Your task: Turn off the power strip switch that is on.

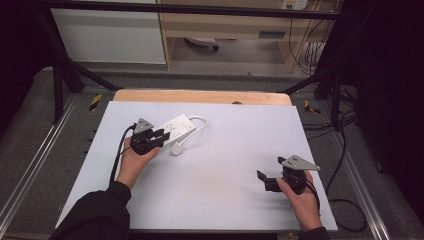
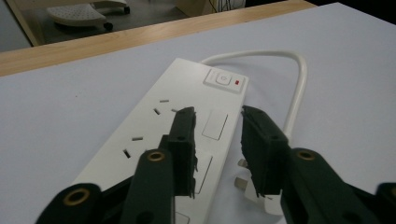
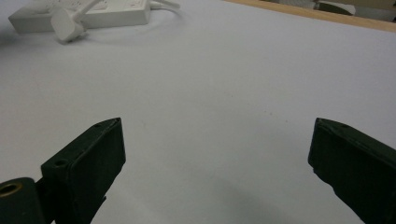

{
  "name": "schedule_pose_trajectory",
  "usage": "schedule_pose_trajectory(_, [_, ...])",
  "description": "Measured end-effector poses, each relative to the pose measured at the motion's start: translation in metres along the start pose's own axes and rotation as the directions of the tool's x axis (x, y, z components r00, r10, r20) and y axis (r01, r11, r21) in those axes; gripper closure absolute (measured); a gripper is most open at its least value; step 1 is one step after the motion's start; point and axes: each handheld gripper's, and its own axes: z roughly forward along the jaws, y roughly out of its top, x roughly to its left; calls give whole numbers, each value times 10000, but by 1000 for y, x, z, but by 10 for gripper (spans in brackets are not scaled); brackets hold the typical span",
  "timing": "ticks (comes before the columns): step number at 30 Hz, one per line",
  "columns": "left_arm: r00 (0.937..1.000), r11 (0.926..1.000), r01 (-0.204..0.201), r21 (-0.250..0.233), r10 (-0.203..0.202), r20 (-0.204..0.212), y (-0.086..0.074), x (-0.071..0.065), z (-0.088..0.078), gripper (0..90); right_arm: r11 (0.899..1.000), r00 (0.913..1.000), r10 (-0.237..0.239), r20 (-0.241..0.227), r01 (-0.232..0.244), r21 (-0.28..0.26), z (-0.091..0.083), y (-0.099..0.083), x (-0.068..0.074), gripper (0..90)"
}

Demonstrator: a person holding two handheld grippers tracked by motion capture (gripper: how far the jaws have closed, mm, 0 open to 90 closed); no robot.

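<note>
Setting: a lab or test bay, as I read it. Evidence, placed from my left gripper: a black metal frame standing around the table, beyond and to both sides of it; a white work board under it, laid on a wooden tabletop; loose cables hanging beside wooden shelving far ahead; hazard-striped tape on the floor to its left; grey carpet.

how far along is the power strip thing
Early. Done: nothing that shows; the plug lies loose beside the power strip. In hand: the left gripper hovers open over the strip, holding nothing. Left: any grasp; the right gripper waits open over bare table.
</note>
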Motion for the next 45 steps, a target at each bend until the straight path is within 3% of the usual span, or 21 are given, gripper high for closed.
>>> schedule_pose_trajectory(11, [9981,9979,555,-321,-563,-253,8,-2,-3,255,10000,10000,69,-15,-69,-31,-1,0,-1,43])
schedule_pose_trajectory(18, [9979,9974,629,-347,-635,-159,10,-5,-7,118,10000,10000,33,-23,-33,-41,-1,0,-1,43])
schedule_pose_trajectory(29, [9958,9950,912,-411,-911,26,12,-9,-16,98,10000,10000,15,-17,-15,-70,-1,0,-1,42])
schedule_pose_trajectory(31, [9966,9957,819,-423,-820,-8,13,-9,-17,91,10000,10000,11,-24,-11,-54,-1,0,-1,42])
schedule_pose_trajectory(45, [9953,9940,973,-497,-972,36,9,-3,-34,69,10000,10000,-16,-25,16,-41,0,0,-1,41])
